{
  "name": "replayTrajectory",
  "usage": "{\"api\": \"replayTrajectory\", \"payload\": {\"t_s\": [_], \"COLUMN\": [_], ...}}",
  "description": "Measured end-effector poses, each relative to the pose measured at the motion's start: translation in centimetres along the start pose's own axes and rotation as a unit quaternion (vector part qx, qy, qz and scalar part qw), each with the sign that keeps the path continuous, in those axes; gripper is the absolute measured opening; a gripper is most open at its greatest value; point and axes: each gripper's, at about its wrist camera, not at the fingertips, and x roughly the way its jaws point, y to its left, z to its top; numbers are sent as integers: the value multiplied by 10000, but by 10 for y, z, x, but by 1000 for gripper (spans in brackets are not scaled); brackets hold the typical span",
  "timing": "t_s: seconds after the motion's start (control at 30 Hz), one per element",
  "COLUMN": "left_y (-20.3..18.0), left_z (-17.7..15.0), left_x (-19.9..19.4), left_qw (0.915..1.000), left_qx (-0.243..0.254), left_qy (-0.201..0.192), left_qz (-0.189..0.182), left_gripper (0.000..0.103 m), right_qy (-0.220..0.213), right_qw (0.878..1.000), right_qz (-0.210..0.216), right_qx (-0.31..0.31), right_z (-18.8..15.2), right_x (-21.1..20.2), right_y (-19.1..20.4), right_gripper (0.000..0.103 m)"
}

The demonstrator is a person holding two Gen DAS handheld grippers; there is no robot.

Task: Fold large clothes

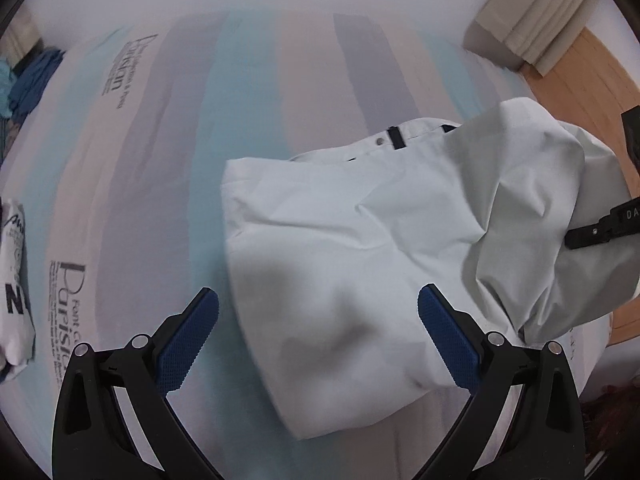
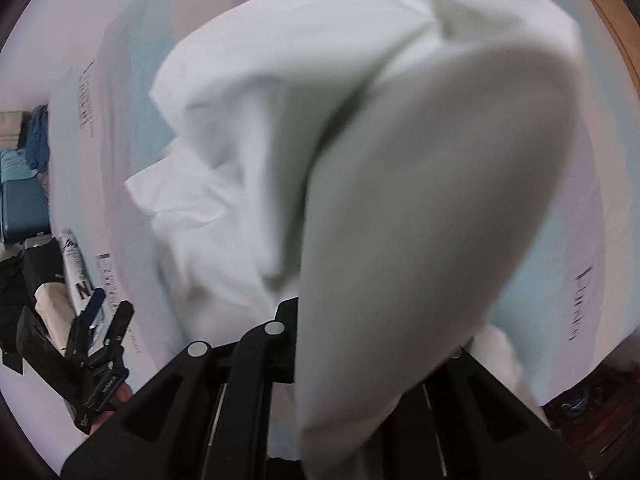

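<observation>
My left gripper [image 1: 318, 320] hangs with its blue pads [image 1: 188, 340] spread wide and empty just above the near edge of the white trousers [image 1: 340, 248], which lie on the striped sheet [image 1: 160, 160] with the waistband at the far side. My right gripper [image 2: 360, 380] has a fold of the trousers [image 2: 420, 200] draped thick over its front, lifted off the sheet [image 2: 100, 160]; its fingers are hidden under the cloth, so I cannot tell how they stand. A printed white garment [image 1: 16, 280] lies at the sheet's left edge.
</observation>
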Motion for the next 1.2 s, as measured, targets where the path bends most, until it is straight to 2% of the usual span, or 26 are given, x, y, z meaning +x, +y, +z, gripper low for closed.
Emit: {"api": "replayTrajectory", "payload": {"t_s": [0.27,0.5,0.7,0.9,1.2], "left_y": [52,78,104,134,184], "left_z": [-9,-9,-7,-6,-17], "left_x": [-2,-1,3,10,35], "left_qw": [9997,9991,9988,9987,9966], "left_qx": [-237,-416,-458,-416,-781], "left_qy": [43,-47,-117,-116,-7], "left_qz": [108,26,121,258,272], "left_gripper": [97,97,97,97,97], "right_qy": [-200,-880,-1666,-1822,-1740], "right_qw": [9998,9952,9803,9708,9607], "right_qz": [73,-306,-870,-1165,-1720], "right_qx": [14,-308,-607,-1043,-1314], "right_z": [-12,-35,-64,-82,-69], "right_x": [27,37,72,117,169], "right_y": [68,108,165,214,241], "right_gripper": [9,9,9,10,11]}}
